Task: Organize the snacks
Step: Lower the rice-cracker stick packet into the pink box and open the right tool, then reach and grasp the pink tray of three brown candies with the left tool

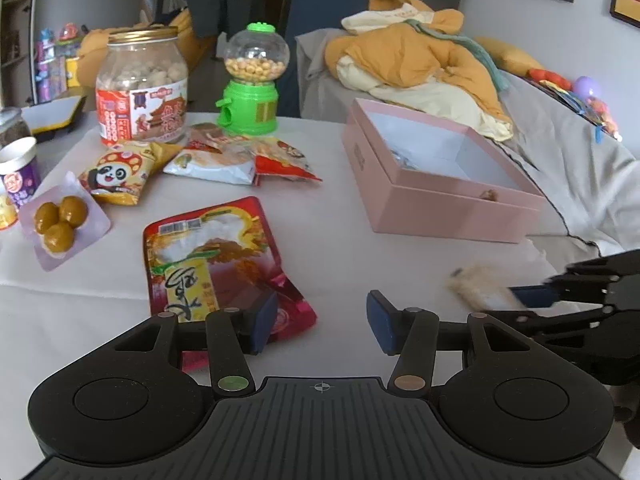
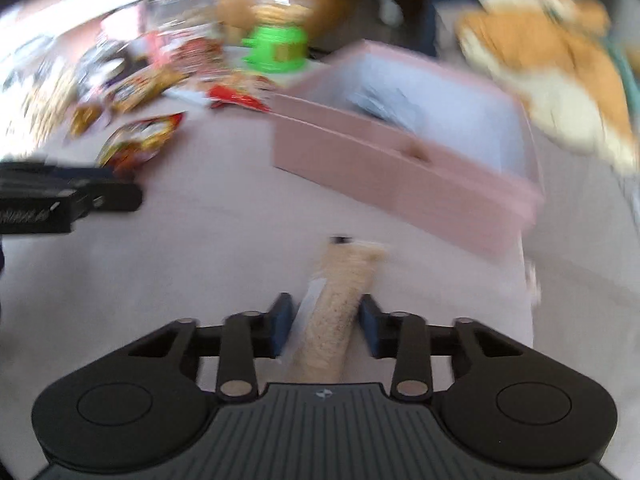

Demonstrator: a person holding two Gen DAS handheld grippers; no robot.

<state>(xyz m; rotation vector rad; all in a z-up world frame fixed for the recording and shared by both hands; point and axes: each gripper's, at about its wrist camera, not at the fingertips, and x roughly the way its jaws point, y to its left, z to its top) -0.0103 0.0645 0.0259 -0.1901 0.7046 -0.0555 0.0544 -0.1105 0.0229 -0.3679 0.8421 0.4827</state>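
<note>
My left gripper [image 1: 322, 322] is open and empty, low over the white table, its left finger over a red snack packet [image 1: 218, 264]. My right gripper [image 2: 325, 326] holds a long beige snack bar [image 2: 340, 304] between its pads; the bar also shows blurred in the left wrist view [image 1: 480, 286], with the right gripper [image 1: 520, 300] at the right edge. An open pink box [image 1: 436, 184] stands beyond, with a small item inside; it shows in the right wrist view [image 2: 400, 160] too. The right wrist view is motion-blurred.
A panda packet [image 1: 118, 176], a pouch of three chestnuts [image 1: 60, 218], more packets [image 1: 240, 158], a large jar [image 1: 142, 88], a green candy dispenser [image 1: 252, 80] and a purple cup [image 1: 18, 178] lie at the left. A bed with an orange quilt [image 1: 420, 60] is behind.
</note>
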